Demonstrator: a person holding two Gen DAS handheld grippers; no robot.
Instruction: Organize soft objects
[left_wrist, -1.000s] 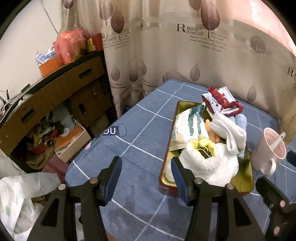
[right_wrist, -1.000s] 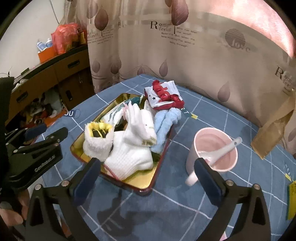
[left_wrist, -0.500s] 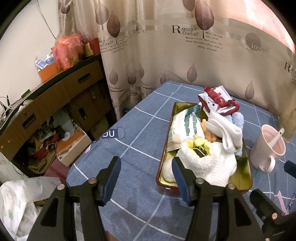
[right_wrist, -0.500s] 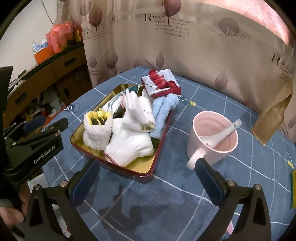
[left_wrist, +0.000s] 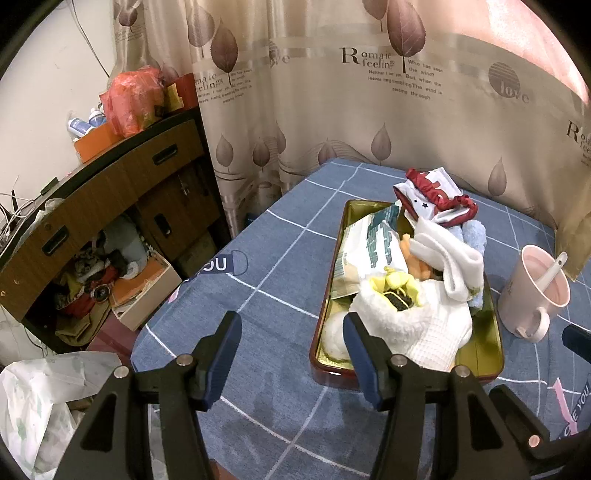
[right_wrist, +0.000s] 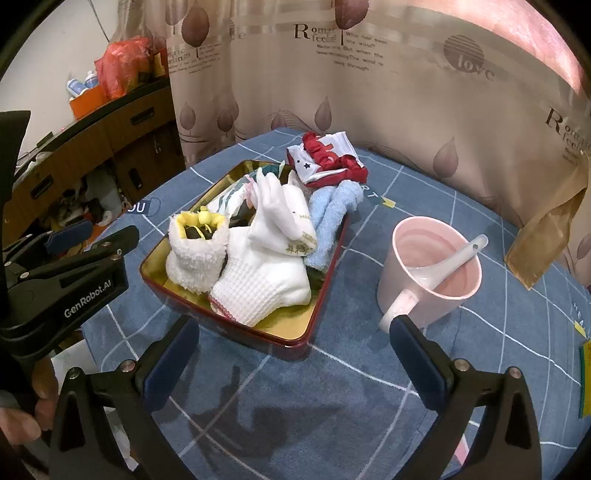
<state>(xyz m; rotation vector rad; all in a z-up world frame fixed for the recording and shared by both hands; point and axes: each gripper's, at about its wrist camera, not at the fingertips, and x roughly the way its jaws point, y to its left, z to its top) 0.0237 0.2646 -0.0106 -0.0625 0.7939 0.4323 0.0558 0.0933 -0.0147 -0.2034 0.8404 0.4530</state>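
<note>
— Gold-lined, red-walled, the tray (right_wrist: 295, 334) holds nearly all the soft things: a white waffle-knit sock (right_wrist: 260, 286) at the near end, a fluffy white bootie with a yellow lining (right_wrist: 195, 254) beside it, a folded white sock (right_wrist: 282, 218) on top, and a rolled blue cloth (right_wrist: 332, 214) along the right wall

— And the red-and-white piece?

— That garment (right_wrist: 327, 162) sits on the tray's far rim, half out, probably because the pile leaves no flat room. One packet (left_wrist: 373, 243) lies along the left side; whether it is soft I cannot say from here

— What are the claws doing?

— Both stand spread and carry nothing. The left gripper (left_wrist: 291, 349) hangs low over the blue checked tablecloth (left_wrist: 266, 258), its right finger at the tray's near corner. The right gripper (right_wrist: 295, 354) hangs just short of the tray's near wall, spanning it

— The cup?

— A pink mug (right_wrist: 430, 266) with a white spoon (right_wrist: 454, 256) stands right of the tray, apart. With everything heaped inside, this fits either a sorted tray or one awaiting unpacking
</note>
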